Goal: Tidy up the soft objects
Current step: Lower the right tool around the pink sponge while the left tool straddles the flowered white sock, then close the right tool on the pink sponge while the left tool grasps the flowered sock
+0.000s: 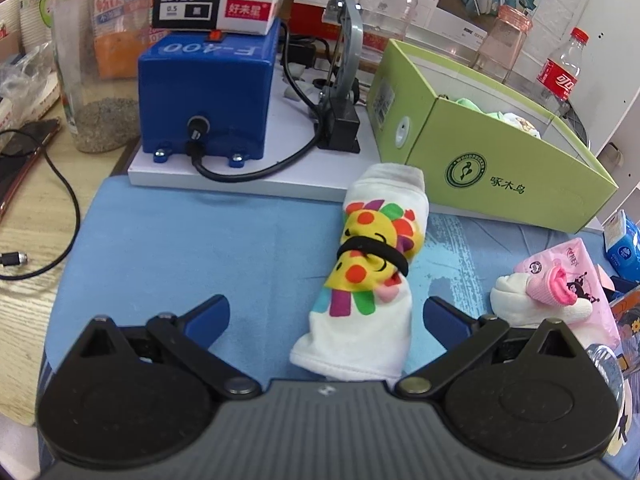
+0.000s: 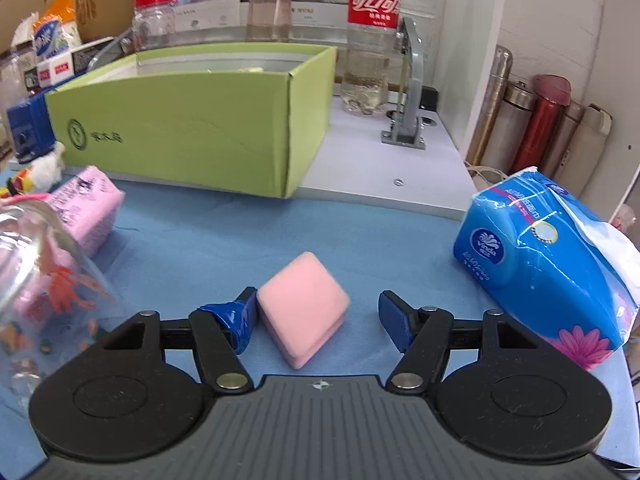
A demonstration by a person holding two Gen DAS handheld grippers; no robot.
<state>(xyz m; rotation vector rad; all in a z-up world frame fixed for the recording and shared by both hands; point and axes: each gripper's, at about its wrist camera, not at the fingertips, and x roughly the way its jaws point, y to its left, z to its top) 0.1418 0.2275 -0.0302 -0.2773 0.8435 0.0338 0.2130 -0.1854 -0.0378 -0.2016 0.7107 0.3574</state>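
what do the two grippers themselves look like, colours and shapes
Both share one build: a dark grey ribbed body with a small crosshair mark, two round black discs, and black linkage bars on silver pivot pins. The left gripper has smooth blue finger pads. The right gripper has one finger wrapped in wrinkled blue tape, the other a ridged blue pad. No cables or sleeves show.

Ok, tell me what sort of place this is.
Probably a crowded home or workshop desk, not a lab bench. A blue cloth mat covers the worktop, a blue metal F-400 machine sits on a white board, and steel vacuum flasks and a red-labelled cola bottle stand behind.
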